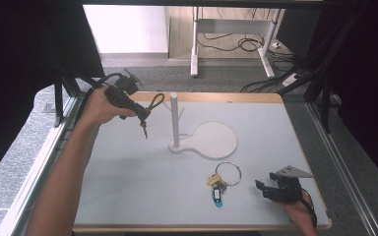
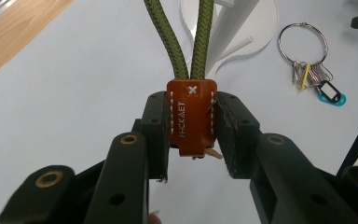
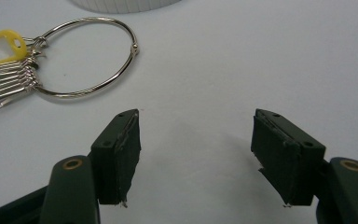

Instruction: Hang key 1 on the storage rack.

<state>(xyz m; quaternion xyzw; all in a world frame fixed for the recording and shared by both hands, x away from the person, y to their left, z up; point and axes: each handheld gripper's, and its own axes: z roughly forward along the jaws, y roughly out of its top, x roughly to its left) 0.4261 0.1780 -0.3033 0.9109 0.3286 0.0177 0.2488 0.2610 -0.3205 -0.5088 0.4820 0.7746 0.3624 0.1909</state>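
Left hand-held gripper (image 2: 191, 135) clamps the brown leather tab (image 2: 191, 116) of the green cord loop (image 2: 192, 42). Right hand-held gripper (image 3: 196, 158) gapes, holding nothing. Drop loop squarely over the white upright peg (image 1: 174, 120), keeping it spread.

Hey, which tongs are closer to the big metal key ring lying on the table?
Right. The right tongs rest open on the table just beside the key ring. The left tongs are lifted far off near the white post, clamped on a leather tag with a green cord loop.
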